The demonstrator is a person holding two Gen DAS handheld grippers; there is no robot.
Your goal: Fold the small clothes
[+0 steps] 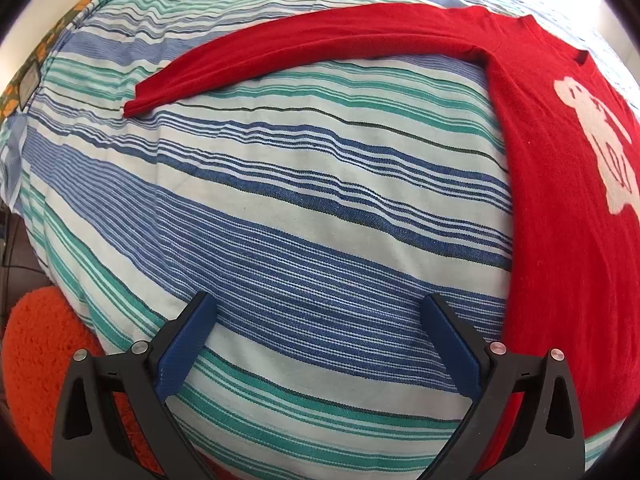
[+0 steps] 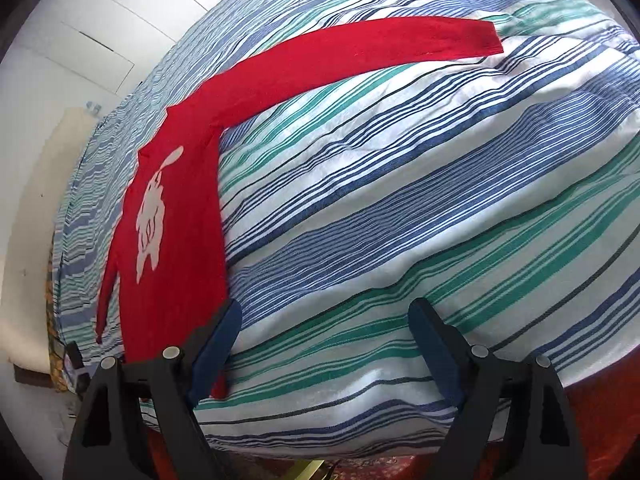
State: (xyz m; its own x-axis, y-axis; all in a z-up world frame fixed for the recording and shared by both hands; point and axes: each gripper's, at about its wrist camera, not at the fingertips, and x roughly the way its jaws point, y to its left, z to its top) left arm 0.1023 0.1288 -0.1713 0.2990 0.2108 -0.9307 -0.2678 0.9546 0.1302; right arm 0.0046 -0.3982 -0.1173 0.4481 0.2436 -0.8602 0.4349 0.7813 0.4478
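The red sweater (image 1: 560, 208) lies flat on the striped bedcover (image 1: 300, 208), sleeves spread; beside it the left gripper (image 1: 320, 312) and right gripper (image 2: 324, 316) hover wide apart, holding nothing.

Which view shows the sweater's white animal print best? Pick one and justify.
Right wrist view: the whole white animal print sits inside the frame on the red sweater. The left wrist view shows it larger, but stretched at the frame's right edge.
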